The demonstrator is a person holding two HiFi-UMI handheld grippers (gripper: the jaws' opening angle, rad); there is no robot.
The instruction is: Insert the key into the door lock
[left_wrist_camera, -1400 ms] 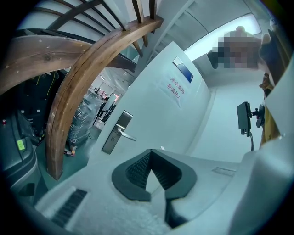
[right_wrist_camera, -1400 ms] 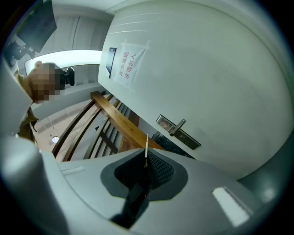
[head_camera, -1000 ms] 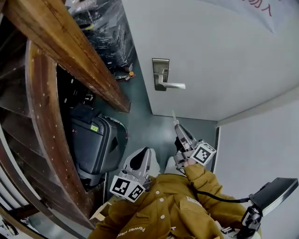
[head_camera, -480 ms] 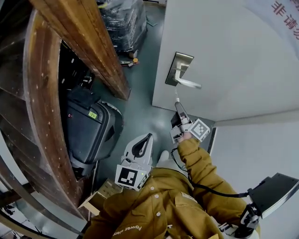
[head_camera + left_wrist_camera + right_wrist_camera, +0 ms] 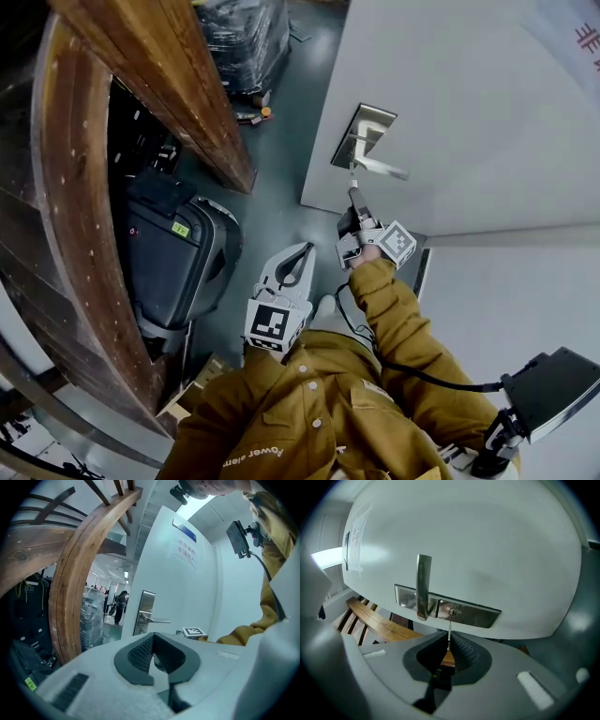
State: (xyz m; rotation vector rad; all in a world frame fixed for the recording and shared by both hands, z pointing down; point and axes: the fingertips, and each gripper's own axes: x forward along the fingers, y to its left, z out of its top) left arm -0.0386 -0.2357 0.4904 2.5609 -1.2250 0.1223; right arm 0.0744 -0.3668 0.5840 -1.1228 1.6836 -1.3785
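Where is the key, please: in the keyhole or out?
Out: the thin silver key ends just short of the small round keyhole.

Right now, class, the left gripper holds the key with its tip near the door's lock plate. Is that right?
No. The right gripper holds the key with its tip near the door's lock plate; the right gripper view shows the key between its jaws.

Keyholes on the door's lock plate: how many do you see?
1. The keyhole sits in the lock plate just right of the lever handle, straight ahead of the key held in the right gripper. The lever covers part of the plate.
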